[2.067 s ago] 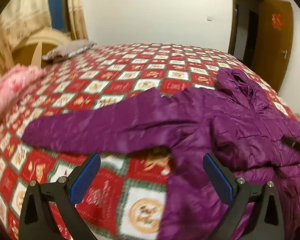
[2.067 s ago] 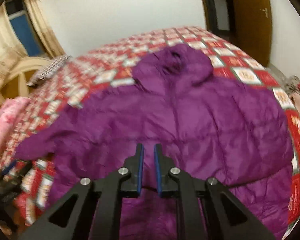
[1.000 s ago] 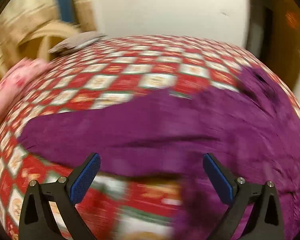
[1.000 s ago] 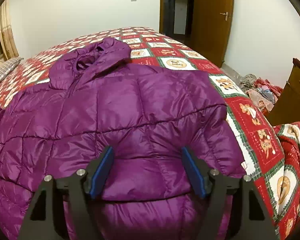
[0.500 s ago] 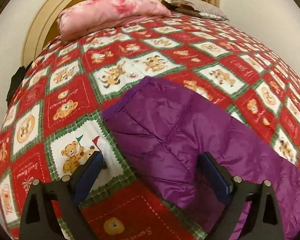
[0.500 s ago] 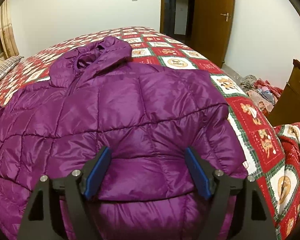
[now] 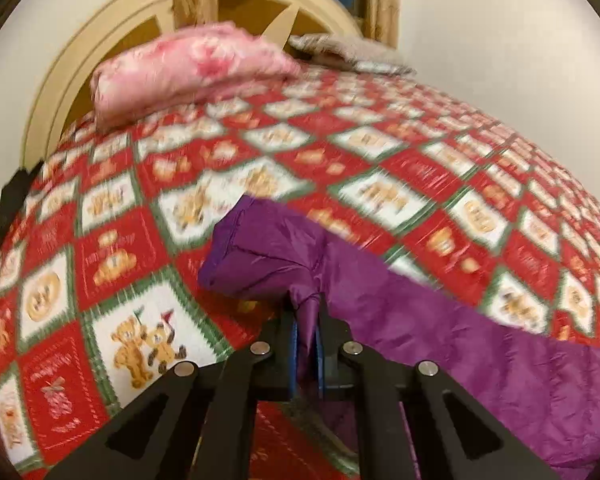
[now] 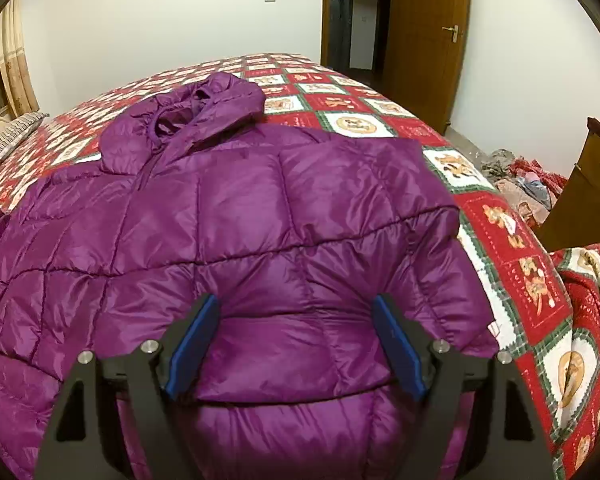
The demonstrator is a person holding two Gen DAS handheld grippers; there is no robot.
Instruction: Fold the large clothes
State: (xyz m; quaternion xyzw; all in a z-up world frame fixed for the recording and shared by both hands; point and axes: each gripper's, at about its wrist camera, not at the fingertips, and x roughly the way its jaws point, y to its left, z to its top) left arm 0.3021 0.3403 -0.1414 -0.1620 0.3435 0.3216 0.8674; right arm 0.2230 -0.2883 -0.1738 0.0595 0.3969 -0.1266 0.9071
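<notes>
Spread over the patchwork bed, a quilted purple jacket is lying flat, hood up top. Its sleeve is being pinched by the left hand-held gripper; the right hand-held gripper is hovering spread over the hem.

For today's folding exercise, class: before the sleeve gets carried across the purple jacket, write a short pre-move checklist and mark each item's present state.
1. Left gripper pinching the sleeve near its cuff: ok.
2. Pinch deep enough not to slip: cannot tell.
3. Right gripper open, not clamping the jacket body: ok.
4. Jacket body spread flat on the quilt: ok.
5. Hood lying clear above the shoulders: ok.
</notes>
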